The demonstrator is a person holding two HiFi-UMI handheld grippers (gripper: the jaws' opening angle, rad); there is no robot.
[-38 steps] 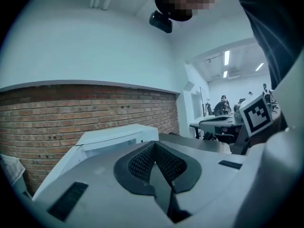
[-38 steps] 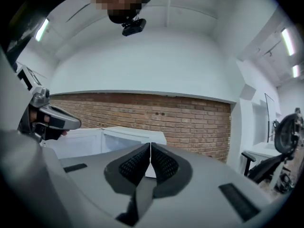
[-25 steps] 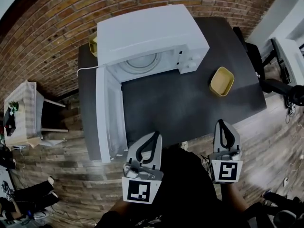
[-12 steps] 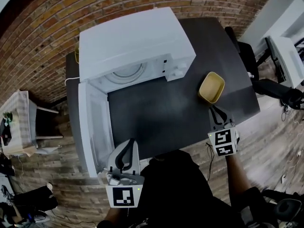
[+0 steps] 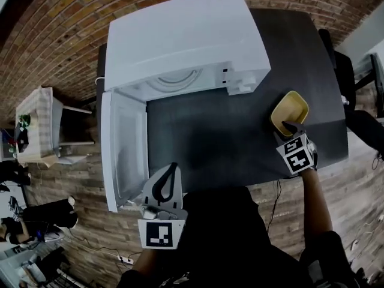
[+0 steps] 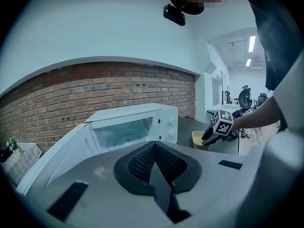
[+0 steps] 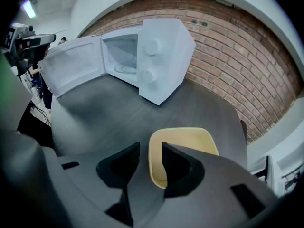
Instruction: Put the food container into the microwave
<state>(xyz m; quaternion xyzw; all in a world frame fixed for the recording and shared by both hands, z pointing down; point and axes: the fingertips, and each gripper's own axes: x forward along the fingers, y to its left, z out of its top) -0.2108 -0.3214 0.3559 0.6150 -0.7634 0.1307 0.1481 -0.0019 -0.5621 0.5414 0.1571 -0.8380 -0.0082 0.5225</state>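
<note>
The yellow food container (image 5: 290, 110) sits empty on the dark table (image 5: 210, 137), to the right of the white microwave (image 5: 180, 35). The microwave's door (image 5: 123, 146) stands wide open to the left, showing the turntable inside. My right gripper (image 5: 290, 126) is at the container's near rim, open. In the right gripper view the rim of the container (image 7: 183, 137) runs between the jaws of that gripper (image 7: 151, 146), one jaw inside and one outside, with a small gap on the outer side. My left gripper (image 5: 167, 182) hangs shut at the table's near edge, holding nothing.
A brick wall runs behind the microwave (image 7: 161, 56). A small side table (image 5: 33, 134) stands on the wooden floor at the left. An office chair (image 5: 345, 71) is past the table's right end. The open door overhangs the table's left side.
My right gripper has moved forward and to the right, up to the container, and its jaws now straddle the rim. The left gripper has stayed near the table's front edge, shut.
</note>
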